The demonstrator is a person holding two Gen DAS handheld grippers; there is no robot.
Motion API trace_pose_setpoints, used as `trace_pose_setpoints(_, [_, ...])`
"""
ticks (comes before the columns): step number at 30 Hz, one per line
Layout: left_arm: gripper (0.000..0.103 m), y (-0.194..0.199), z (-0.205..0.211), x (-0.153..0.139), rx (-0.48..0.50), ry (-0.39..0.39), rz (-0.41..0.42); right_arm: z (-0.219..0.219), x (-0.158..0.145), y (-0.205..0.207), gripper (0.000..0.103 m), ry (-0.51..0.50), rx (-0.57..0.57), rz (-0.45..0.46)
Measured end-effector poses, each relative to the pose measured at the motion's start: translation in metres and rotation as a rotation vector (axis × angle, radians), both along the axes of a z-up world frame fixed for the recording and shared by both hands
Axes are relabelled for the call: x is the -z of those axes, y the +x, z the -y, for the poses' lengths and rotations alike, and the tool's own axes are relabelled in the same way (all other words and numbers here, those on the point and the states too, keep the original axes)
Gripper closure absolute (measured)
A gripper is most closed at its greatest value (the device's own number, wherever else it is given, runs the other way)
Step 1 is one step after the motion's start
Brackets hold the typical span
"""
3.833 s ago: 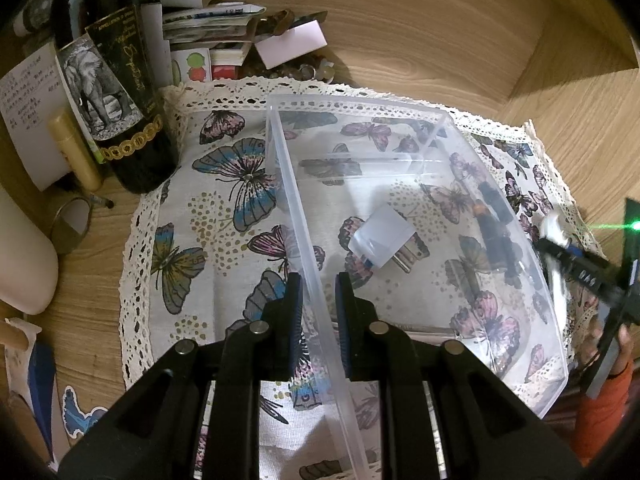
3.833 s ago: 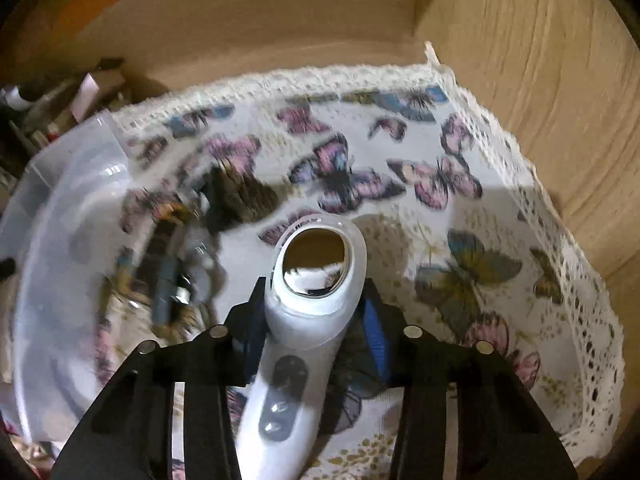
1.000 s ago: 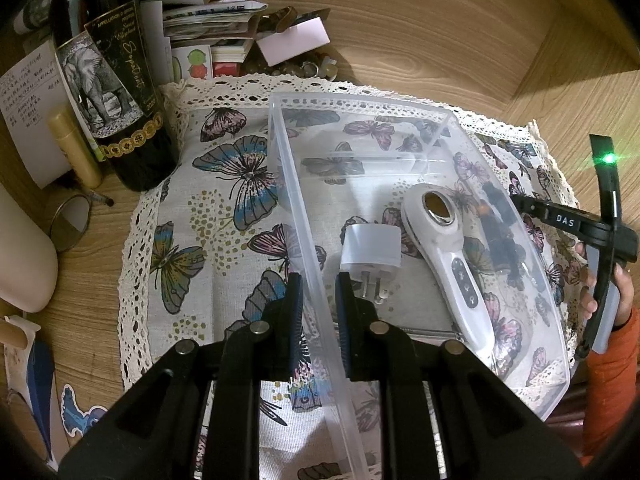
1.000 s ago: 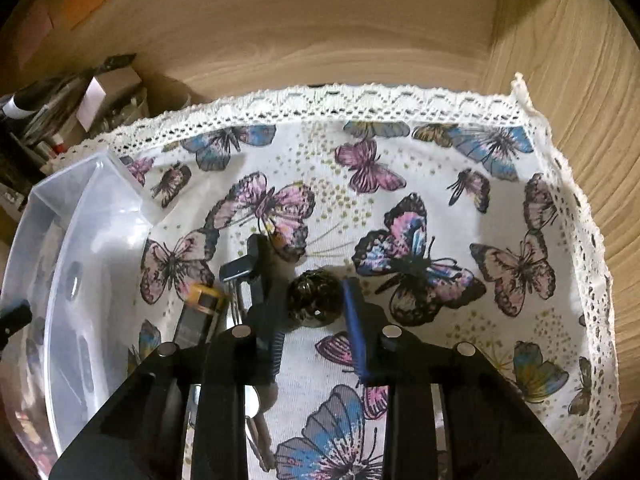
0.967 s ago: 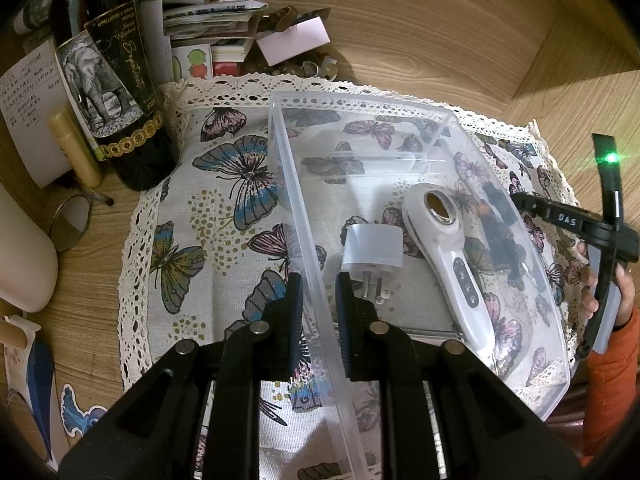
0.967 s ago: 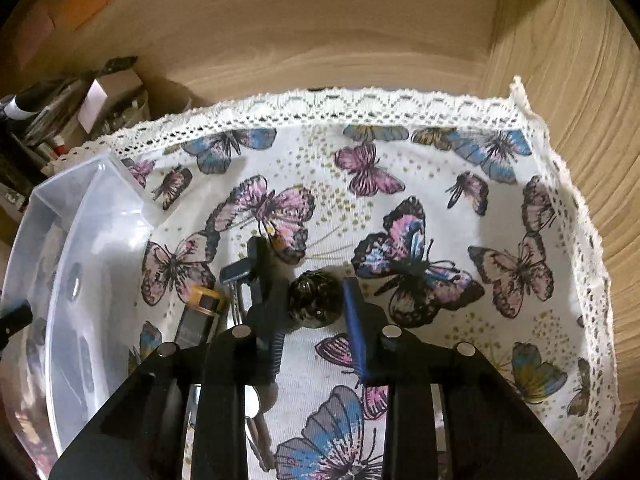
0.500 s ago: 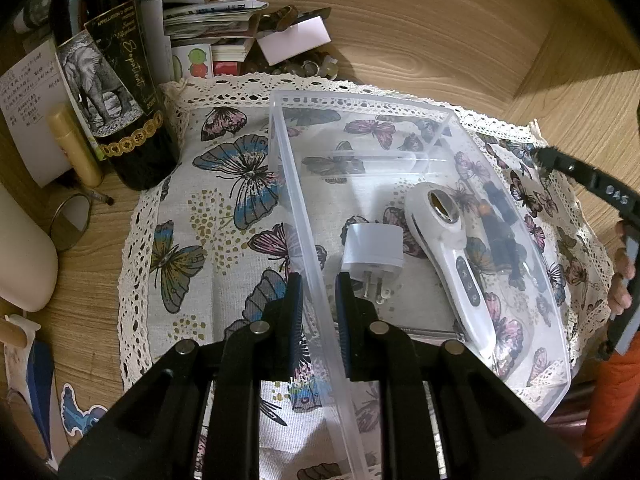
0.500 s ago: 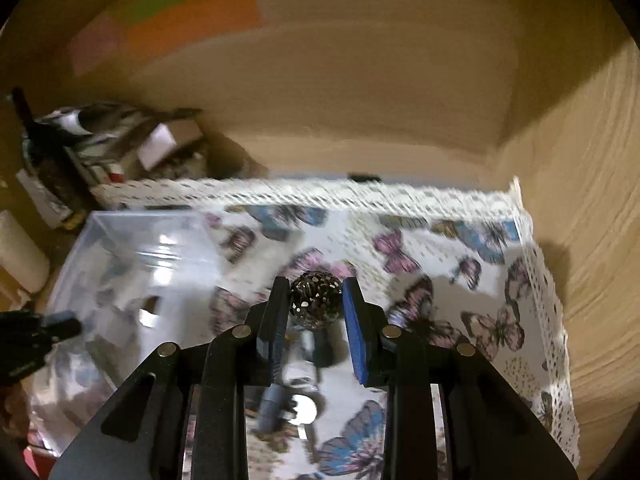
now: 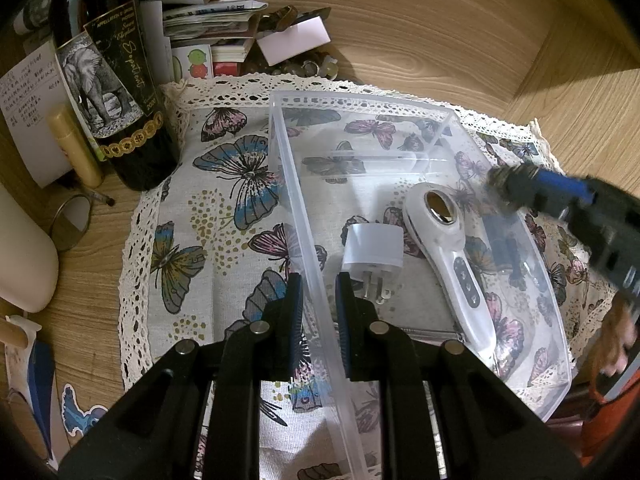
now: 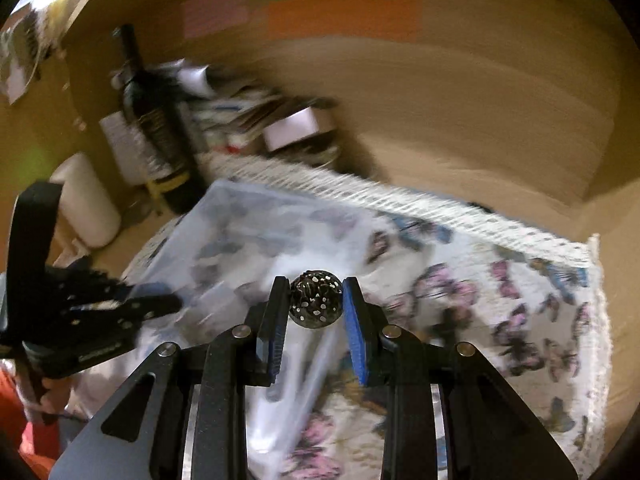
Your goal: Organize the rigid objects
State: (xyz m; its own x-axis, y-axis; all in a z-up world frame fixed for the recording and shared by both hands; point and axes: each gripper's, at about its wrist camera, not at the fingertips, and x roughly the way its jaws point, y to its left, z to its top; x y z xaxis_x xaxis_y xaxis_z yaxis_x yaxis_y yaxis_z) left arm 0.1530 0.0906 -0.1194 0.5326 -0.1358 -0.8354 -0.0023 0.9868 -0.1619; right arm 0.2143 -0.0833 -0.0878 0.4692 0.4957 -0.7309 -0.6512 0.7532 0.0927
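The right gripper (image 10: 316,306) pinches a small dark ball (image 10: 316,298) with tiny holes between its two blue pads. The ball sits at the very tips of the fingers, up in the air. Below it, blurry, are the clear plastic box (image 10: 240,216) and the butterfly cloth (image 10: 520,300). In the left wrist view the right gripper (image 9: 520,184) reaches in from the right side, over the far right edge of the box, and the ball (image 9: 498,178) shows at its tip.

The left gripper (image 9: 316,300) is pressed onto the near left wall of the clear plastic box (image 9: 304,216), one finger inside and one outside. The box stands on the butterfly cloth (image 9: 224,184), which has a white lace edge.

Inside the box lie two things. A white plug (image 9: 374,248) lies near the left gripper, its metal pins pointing toward the camera. Just to its right lies a long white handheld device (image 9: 452,248) with a shiny round spot on its head and dark buttons on its handle.

To the left of the cloth stands a dark wine bottle (image 9: 112,80) with an elephant on its label. Behind it sits a heap of papers and small boxes (image 9: 224,28). A small round mirror (image 9: 72,220) lies on the wooden table (image 9: 440,40) near the bottle.
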Motion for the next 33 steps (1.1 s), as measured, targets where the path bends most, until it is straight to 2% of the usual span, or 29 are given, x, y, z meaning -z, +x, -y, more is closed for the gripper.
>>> trace_pose_setpoints(7, [0.087, 0.0, 0.0, 0.0, -0.001, -0.003, -0.001, -0.027, 0.02, -0.013, 0.078, -0.038, -0.084, -0.054])
trace_pose_setpoints(12, [0.087, 0.0, 0.001, 0.0, -0.002, -0.003, 0.0, -0.024, 0.016, -0.013, 0.075, -0.046, -0.077, -0.051])
trace_pose_setpoints(14, [0.087, 0.0, 0.001, 0.0, -0.001, -0.002, 0.001, -0.018, 0.01, -0.011, 0.069, -0.03, -0.055, -0.036])
trace_pose_setpoints(16, [0.087, 0.0, 0.001, 0.0, -0.001, -0.002, 0.002, -0.011, 0.003, -0.007, 0.068, -0.019, -0.029, -0.021])
trace_pose_setpoints(25, [0.087, 0.0, 0.001, 0.0, -0.002, -0.002, 0.002, 0.036, -0.018, 0.016, 0.067, -0.002, 0.134, 0.032])
trace_pose_setpoints(29, [0.087, 0.0, 0.001, 0.0, -0.002, -0.002, 0.002, 0.056, -0.014, 0.029, 0.067, -0.015, 0.207, 0.019])
trace_pose_setpoints(33, [0.087, 0.0, 0.002, 0.0, -0.003, -0.003, 0.002, 0.071, 0.005, 0.042, 0.067, -0.04, 0.249, -0.035])
